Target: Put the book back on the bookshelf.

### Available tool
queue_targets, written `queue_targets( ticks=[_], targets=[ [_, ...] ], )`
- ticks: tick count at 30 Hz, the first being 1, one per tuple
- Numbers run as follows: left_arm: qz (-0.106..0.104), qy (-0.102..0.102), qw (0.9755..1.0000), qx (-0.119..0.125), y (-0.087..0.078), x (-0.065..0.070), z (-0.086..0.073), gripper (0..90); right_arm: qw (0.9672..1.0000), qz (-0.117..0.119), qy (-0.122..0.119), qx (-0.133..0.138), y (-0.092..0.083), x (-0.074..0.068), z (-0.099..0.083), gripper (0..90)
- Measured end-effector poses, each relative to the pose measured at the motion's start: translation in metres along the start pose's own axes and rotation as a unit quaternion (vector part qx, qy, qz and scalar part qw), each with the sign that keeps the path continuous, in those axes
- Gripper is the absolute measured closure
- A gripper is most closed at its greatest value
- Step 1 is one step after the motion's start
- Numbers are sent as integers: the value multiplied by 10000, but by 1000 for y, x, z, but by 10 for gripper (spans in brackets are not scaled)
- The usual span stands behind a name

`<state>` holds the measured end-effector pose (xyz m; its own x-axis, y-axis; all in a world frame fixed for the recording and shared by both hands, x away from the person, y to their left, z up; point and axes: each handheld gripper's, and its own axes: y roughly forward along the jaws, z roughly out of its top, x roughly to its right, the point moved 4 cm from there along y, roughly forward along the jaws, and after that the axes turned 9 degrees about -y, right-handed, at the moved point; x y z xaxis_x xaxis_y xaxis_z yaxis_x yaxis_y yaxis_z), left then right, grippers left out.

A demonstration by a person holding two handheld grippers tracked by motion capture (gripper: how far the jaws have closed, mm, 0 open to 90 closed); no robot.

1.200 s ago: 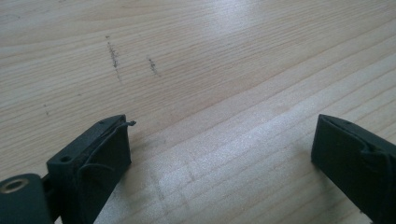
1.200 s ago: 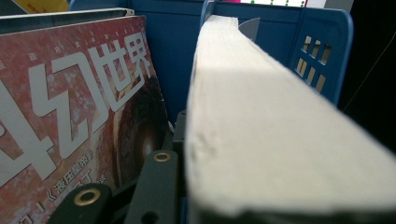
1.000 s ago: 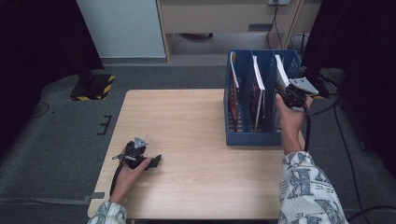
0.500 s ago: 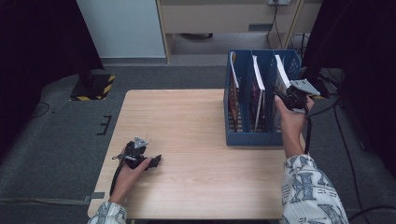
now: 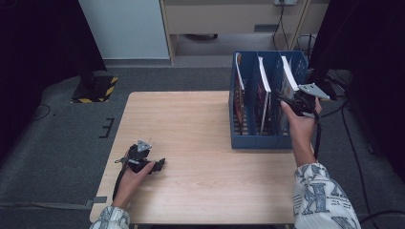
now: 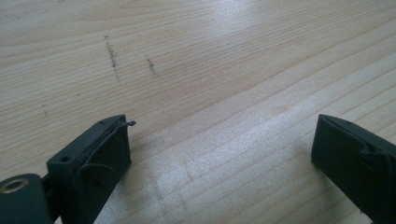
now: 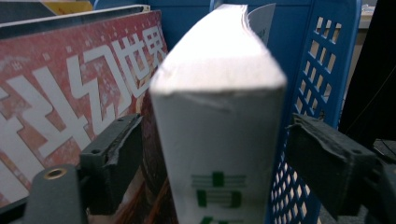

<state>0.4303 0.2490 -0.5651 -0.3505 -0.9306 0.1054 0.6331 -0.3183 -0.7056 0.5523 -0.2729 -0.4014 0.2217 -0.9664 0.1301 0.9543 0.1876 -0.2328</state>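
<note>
Pale wooden surface (image 5: 200,124) carries a blue plastic file rack (image 5: 260,140), where the thick white-spined book (image 7: 217,140) stands in the rightmost slot. Right hand-held gripper (image 7: 212,158) has just been opening, jaws straddling the spine without pressing; left hand-held gripper (image 6: 219,154) lies released. Pulling back crooked could snag and tip the book.

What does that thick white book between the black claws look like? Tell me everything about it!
The thick white paperback book stands upright in the rightmost slot of the blue plastic file rack, at the table's right side. Its white spine carries green printed marks, and its cream page edges look a little worn at the top corner. A red magazine with white characters stands in the next slot. The right claw straddles the book with jaws that have just been opening; both pads stand clear of its covers.
</note>
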Motion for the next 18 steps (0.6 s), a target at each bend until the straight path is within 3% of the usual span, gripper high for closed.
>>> queue_targets(
  ticks=[18],
  targets=[
    [-2, 6, 10000, -2, 0, 0, 0, 37, 9998, 151, -10, -95, -4, -2, -4, 107]
  ],
)
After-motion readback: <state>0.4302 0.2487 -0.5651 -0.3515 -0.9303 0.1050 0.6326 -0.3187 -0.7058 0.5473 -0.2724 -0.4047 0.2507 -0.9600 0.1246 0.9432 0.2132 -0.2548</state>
